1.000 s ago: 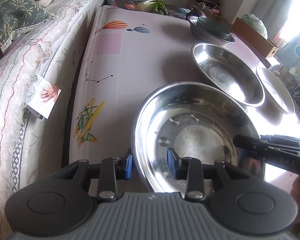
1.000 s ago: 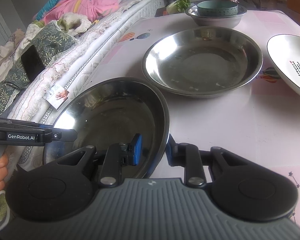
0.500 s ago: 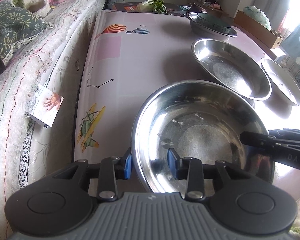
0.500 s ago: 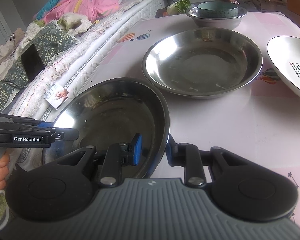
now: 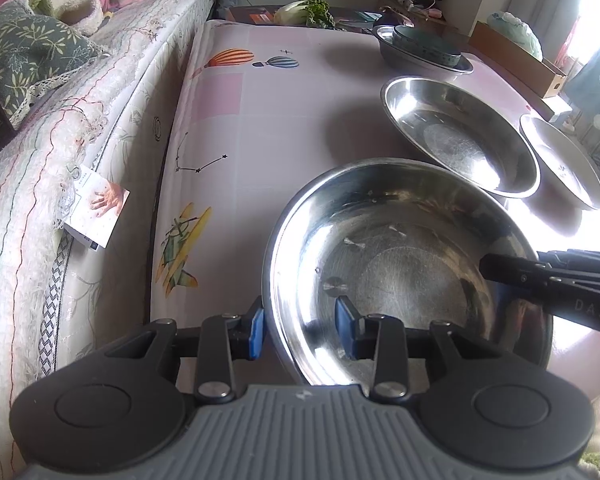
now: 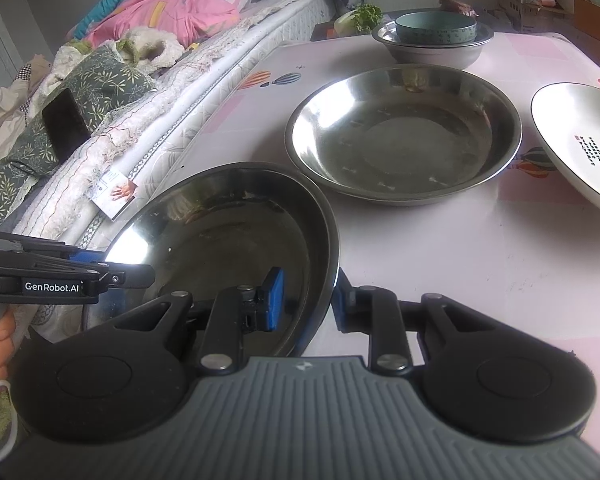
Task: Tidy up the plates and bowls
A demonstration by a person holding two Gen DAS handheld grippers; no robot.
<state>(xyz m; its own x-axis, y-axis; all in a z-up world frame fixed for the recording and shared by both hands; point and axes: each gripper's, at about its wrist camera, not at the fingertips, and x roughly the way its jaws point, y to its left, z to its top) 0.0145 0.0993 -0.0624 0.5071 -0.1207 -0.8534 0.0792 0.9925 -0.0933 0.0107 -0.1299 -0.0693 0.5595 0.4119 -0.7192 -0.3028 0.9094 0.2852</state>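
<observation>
A steel basin (image 5: 404, 264) is held over the near end of the table; it also shows in the right wrist view (image 6: 228, 248). My left gripper (image 5: 300, 326) is shut on its left rim, one pad outside, one inside. My right gripper (image 6: 306, 300) is shut on its right rim the same way. A second steel basin (image 6: 404, 140) lies flat further along the table (image 5: 268, 120). A white printed plate (image 6: 580, 144) lies to its right. At the far end a teal bowl (image 6: 436, 28) sits inside a grey steel bowl (image 6: 432, 50).
A bed with quilts and pillows (image 6: 112, 80) runs along the table's left edge, with a phone (image 6: 66, 122) on it. A paper tag (image 5: 96, 210) hangs between bed and table. A cardboard box (image 5: 516, 60) and vegetables (image 5: 308, 10) stand at the far end.
The held basin and both grippers have shifted slightly forward along the table. Both grips are unchanged.
</observation>
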